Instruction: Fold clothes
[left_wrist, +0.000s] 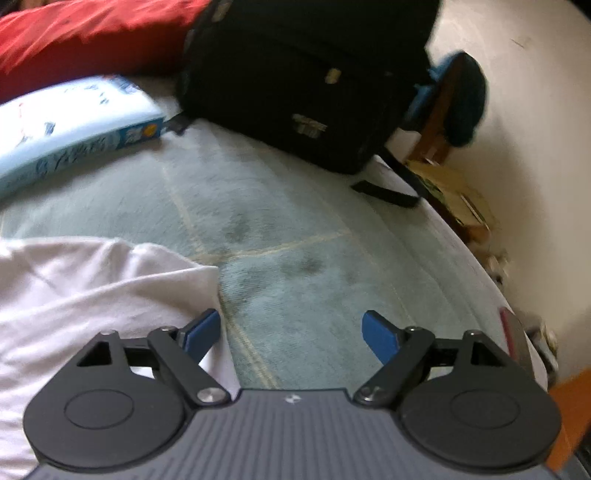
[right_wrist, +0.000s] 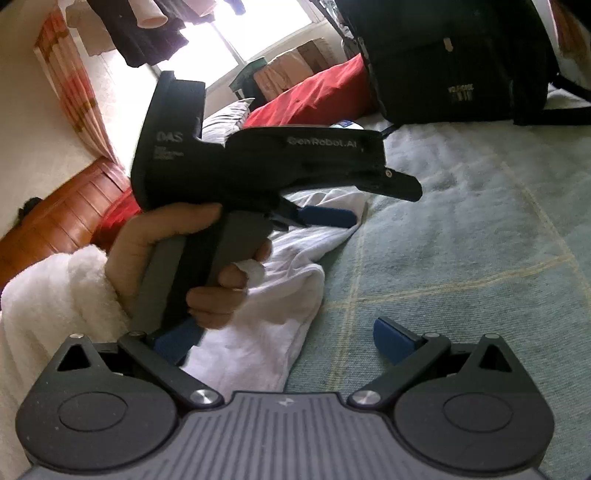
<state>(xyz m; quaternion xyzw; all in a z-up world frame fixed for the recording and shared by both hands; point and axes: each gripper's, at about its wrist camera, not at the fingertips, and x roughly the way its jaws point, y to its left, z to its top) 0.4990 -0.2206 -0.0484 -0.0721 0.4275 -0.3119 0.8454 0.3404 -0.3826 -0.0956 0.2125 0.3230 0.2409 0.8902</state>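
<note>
A white garment (right_wrist: 258, 325) lies rumpled on the pale green bedspread (right_wrist: 461, 266), bunched and creased rather than squared into a flat stack, so by the look of it folding is still left to do; whether any fold is already in it cannot be told. The left gripper (left_wrist: 291, 332) hangs over the garment's edge with its blue fingers spread wide and nothing between them; the right gripper (right_wrist: 288, 336) is likewise wide apart and empty, just above the cloth. A hand (right_wrist: 177, 258) in a fluffy white sleeve (right_wrist: 55, 295) holds the left tool. Toward the bed's far edge stand a black backpack (left_wrist: 303, 81), a red pillow (left_wrist: 81, 33) and a blue-and-white packet (left_wrist: 74, 125); clothes hang by the bright window (right_wrist: 251, 29)
</note>
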